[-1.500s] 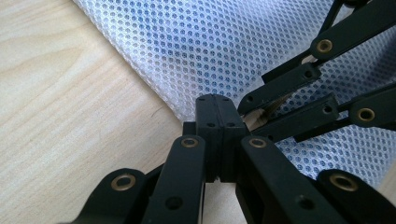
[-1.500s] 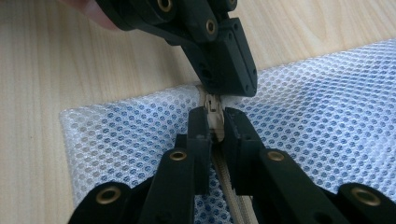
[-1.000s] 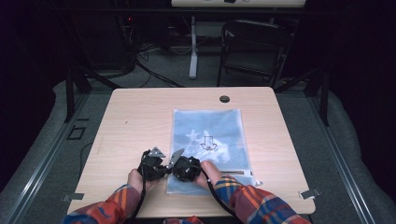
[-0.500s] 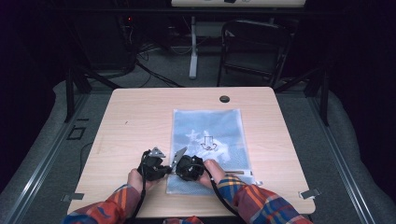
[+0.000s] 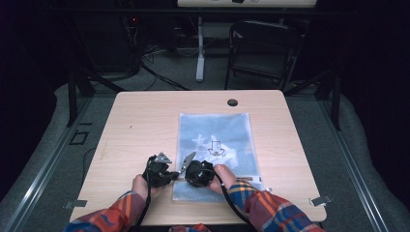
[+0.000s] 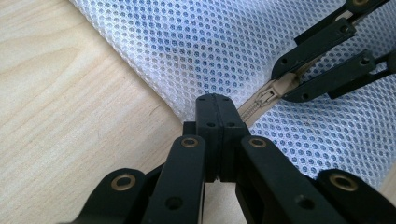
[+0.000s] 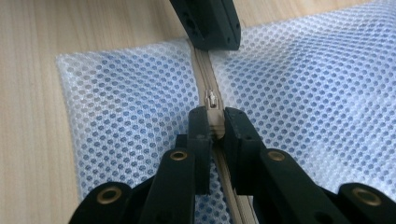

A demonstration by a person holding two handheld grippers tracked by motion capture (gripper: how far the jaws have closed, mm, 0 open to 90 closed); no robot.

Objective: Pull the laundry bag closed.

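Note:
A white mesh bag (image 5: 215,145) with blue contents lies flat on the table, with a beige zipper (image 7: 201,65) running across its near end. My left gripper (image 5: 173,176) (image 6: 215,100) is shut on the bag's left edge, right where the zipper ends. My right gripper (image 5: 188,176) (image 7: 212,122) is shut on the zipper pull (image 7: 211,101), a short way in from that edge. The two grippers point at each other, tips close together. In the left gripper view the right gripper's fingers (image 6: 322,39) hold the slider (image 6: 266,96).
The light wooden table (image 5: 140,125) has a round cable hole (image 5: 232,102) at its far edge. A folding chair (image 5: 263,53) and a desk leg (image 5: 199,48) stand on the floor beyond it. Bare tabletop lies left of the bag.
The right gripper has shifted very slightly to the right along the zipper. The left gripper has kept still.

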